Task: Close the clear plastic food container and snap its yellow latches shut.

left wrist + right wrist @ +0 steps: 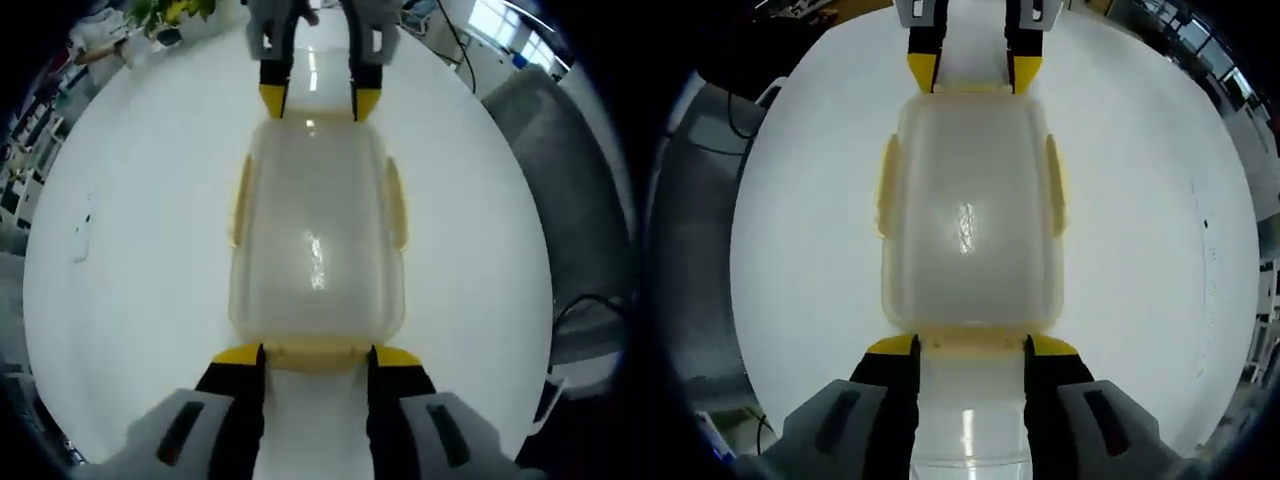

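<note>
A clear plastic container [316,240] [968,215] lies on the white table [150,200] with its lid on. Yellow latches run along its long sides [241,200] [397,205] [887,185] [1055,185]. A pale yellow end latch [315,352] [972,343] sits at each short end. My left gripper [318,356] stands open at the near end, its yellow-tipped jaws either side of that end latch. My right gripper [972,347] is open in the same way at the opposite end. Each appears at the far end in the other's view: the right gripper [319,100], the left gripper [975,72].
The white table spreads wide around the container on all sides [1140,250]. A grey chair [560,130] [700,150] stands past one table edge. Green plants [170,15] stand at the far edge, and shelves and clutter lie beyond.
</note>
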`<state>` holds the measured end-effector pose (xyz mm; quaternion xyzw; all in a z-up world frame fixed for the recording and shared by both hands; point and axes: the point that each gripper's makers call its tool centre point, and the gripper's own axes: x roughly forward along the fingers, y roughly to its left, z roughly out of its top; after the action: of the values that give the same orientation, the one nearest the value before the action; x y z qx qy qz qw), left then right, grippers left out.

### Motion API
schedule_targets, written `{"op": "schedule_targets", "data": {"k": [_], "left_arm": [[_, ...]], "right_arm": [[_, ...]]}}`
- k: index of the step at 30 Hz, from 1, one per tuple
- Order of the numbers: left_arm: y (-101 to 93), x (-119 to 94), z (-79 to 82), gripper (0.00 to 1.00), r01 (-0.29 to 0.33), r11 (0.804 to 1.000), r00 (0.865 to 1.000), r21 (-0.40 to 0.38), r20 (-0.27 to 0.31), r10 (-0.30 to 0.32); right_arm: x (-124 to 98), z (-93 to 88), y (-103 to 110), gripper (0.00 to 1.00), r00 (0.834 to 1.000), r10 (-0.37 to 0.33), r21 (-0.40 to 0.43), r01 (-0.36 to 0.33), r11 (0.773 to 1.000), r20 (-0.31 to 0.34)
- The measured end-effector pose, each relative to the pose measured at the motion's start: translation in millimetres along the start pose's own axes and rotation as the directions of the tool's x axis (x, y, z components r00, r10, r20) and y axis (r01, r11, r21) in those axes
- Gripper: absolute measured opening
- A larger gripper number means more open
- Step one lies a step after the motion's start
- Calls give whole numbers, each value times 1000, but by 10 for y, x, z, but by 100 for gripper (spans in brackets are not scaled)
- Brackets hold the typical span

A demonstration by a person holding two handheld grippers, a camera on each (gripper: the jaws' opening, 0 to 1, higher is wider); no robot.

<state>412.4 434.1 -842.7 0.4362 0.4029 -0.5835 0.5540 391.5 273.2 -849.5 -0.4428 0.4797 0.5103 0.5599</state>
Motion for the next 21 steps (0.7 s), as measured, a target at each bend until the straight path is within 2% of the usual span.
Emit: {"op": "schedule_targets", "data": {"k": [4, 7, 10, 12, 15, 18, 19, 21], "left_arm": [[-17, 6, 17, 34, -7, 1000, 1000, -9, 14, 7], [-23, 19, 29, 34, -11, 1000, 1000, -9, -27, 11], [-33, 27, 36, 34, -12, 1000, 998, 2, -58, 12], [-38, 22, 21, 34, -11, 1000, 998, -7, -54, 11], [-54, 18, 47, 34, 4, 999, 1000, -47, 1, -4], [-81, 9, 12, 34, 4, 999, 1000, -42, -28, -5], [-106, -6, 4, 34, 14, 999, 999, -49, -39, -16], [-115, -69, 23, 34, 23, 996, 999, -85, -26, -25]], "right_arm": [[-1, -9, 2, 37, 1000, 0, 0, 0, 1000, 17], [1, -6, 5, 37, 1000, 2, -8, -2, 1000, 5], [-7, -18, 17, 37, 1000, -4, -24, 5, 1000, 23], [-10, -17, 3, 37, 999, -6, -28, 7, 1000, 37], [-30, -24, -19, 37, 999, -22, -58, 24, 998, 31], [-123, 36, 16, 37, 997, 16, -46, -13, 999, 77], [-152, 50, 14, 37, 996, 17, -57, -12, 998, 83], [-196, 55, 16, 37, 997, 7, -78, -2, 997, 73]]}}
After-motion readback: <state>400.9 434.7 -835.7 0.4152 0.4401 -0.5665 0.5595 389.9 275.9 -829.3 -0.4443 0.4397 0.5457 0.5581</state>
